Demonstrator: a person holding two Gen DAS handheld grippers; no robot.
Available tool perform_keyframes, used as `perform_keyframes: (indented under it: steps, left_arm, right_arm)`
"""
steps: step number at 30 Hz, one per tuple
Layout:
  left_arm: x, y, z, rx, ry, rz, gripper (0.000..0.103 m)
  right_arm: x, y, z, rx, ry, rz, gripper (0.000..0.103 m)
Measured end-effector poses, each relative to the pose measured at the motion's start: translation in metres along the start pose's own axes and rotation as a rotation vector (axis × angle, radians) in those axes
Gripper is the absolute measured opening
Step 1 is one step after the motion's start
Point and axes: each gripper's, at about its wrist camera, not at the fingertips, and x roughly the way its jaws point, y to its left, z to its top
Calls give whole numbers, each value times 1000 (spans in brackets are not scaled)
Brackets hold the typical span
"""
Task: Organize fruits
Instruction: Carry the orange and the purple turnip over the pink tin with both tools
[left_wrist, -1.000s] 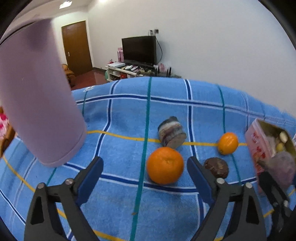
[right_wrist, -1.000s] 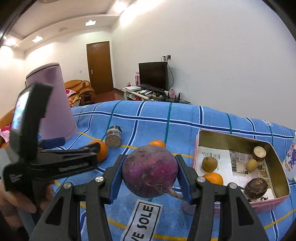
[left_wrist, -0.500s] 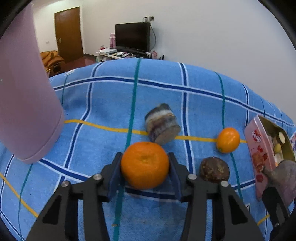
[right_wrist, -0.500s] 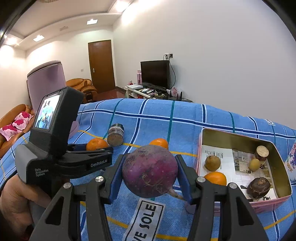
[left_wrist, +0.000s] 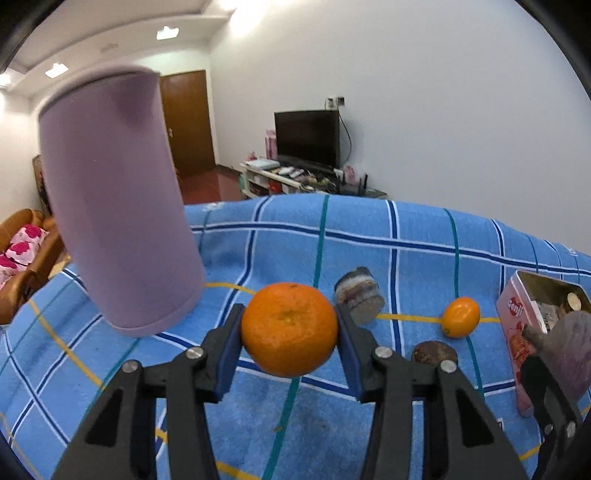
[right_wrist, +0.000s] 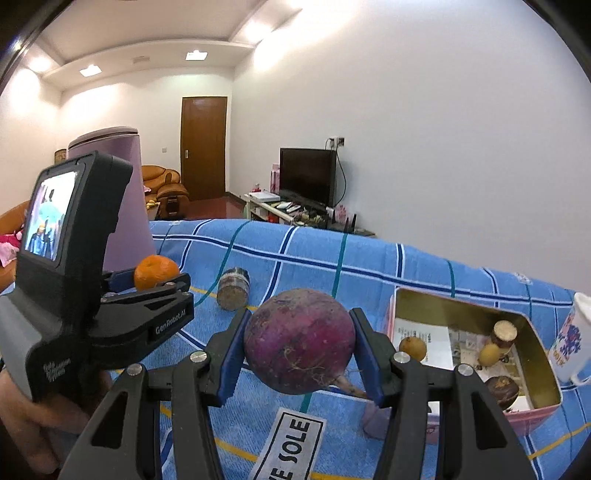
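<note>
My left gripper (left_wrist: 290, 328) clamps the orange (left_wrist: 289, 328); my right gripper (right_wrist: 300, 350) clamps the purple root (right_wrist: 300, 350) beside the tin (right_wrist: 532, 373).

A large orange (left_wrist: 290, 328), round with dimpled skin, sits clamped between blue pads, lifted off the blue checked cloth (left_wrist: 369, 258). A purple, root-tailed round vegetable (right_wrist: 299, 341) is likewise clamped, just left of the pink tin (right_wrist: 532, 410) that holds several small fruits. A smaller orange fruit (left_wrist: 461, 317) lies on the cloth.

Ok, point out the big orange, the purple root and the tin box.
big orange (left_wrist: 290, 328), left wrist view, front face.
purple root (right_wrist: 299, 339), right wrist view, middle of bulb.
tin box (right_wrist: 458, 308), right wrist view, inner back wall.
</note>
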Motion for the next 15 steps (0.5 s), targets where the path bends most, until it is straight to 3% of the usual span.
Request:
perform_keyframes:
  steps: [15]
  left_arm:
    - [-12,0,-3,-30,-8,8,49]
  right_arm:
    - [-6,-7,0,14,2,-27,55]
